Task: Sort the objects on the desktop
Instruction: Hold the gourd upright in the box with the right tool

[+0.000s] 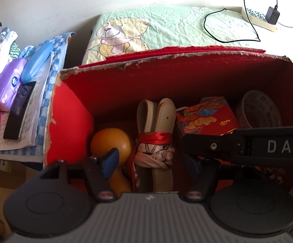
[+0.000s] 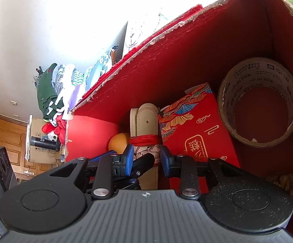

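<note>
**A:** Both grippers are over the red cardboard box (image 1: 110, 85) here. How wide is the left gripper (image 1: 152, 162) standing?

**B:** Wide open. One blue-padded finger (image 1: 111, 163) sits in front of the orange gourd (image 1: 111, 141), the other is mostly hidden under the right gripper's black body, which crosses that view. Nothing is held between them.

**A:** And the right gripper (image 2: 146, 159)?

**B:** A narrower gap, with the blue pads (image 2: 128, 159) on either side of the bundle in the middle of the box: a cream belt (image 2: 146, 119) folded over and tied with a red ribbon (image 2: 144, 139) around a patterned cloth (image 2: 141, 151). Whether the pads actually touch it, I cannot tell; it looks loose, not clamped.

**A:** Where does everything sit in the box?

**B:** Gourd at the left end, belt bundle just beside it, then the red patterned carton (image 2: 195, 129) leaning against the bundle, and the roll of packing tape (image 2: 259, 101) at the right end against the wall. Something brown and lumpy (image 2: 284, 182) lies near the tape, too blurred to name.
</note>
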Action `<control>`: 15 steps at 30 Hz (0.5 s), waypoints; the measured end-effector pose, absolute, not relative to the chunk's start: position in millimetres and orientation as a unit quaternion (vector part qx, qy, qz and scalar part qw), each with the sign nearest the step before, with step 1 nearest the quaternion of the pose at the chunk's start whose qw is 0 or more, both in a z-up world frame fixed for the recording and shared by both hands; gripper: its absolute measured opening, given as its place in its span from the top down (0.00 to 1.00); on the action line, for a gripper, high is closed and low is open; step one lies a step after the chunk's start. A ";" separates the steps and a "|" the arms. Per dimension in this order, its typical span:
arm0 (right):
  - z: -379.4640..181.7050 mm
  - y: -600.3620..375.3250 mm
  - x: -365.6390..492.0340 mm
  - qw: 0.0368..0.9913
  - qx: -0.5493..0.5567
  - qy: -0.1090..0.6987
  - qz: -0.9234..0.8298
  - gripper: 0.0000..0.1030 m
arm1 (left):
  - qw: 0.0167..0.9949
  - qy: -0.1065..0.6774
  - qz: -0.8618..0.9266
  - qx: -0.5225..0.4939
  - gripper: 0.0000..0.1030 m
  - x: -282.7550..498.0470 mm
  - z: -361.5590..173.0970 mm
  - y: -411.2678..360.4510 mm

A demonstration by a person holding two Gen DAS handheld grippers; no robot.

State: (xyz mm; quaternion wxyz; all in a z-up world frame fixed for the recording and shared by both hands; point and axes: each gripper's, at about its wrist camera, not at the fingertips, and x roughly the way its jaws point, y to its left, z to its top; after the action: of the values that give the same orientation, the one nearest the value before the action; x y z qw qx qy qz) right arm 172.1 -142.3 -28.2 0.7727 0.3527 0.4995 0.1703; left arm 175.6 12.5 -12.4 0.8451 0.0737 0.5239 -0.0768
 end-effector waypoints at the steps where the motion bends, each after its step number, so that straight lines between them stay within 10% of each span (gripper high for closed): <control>1: -28.0 -142.2 171.9 0.773 0.353 0.500 0.170 0.68 | 0.845 0.524 -0.077 0.075 0.29 175.9 -12.6 12.2; 15: -26.8 -141.9 170.1 0.779 0.349 0.492 0.168 0.68 | 0.843 0.524 -0.093 0.073 0.23 177.1 -13.2 10.4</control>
State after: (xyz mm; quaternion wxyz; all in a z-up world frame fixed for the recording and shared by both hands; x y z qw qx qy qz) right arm 170.1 -141.9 -26.8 0.7794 0.3490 0.4925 0.1678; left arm 177.1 10.4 -13.2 0.8432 0.0734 0.5244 -0.0932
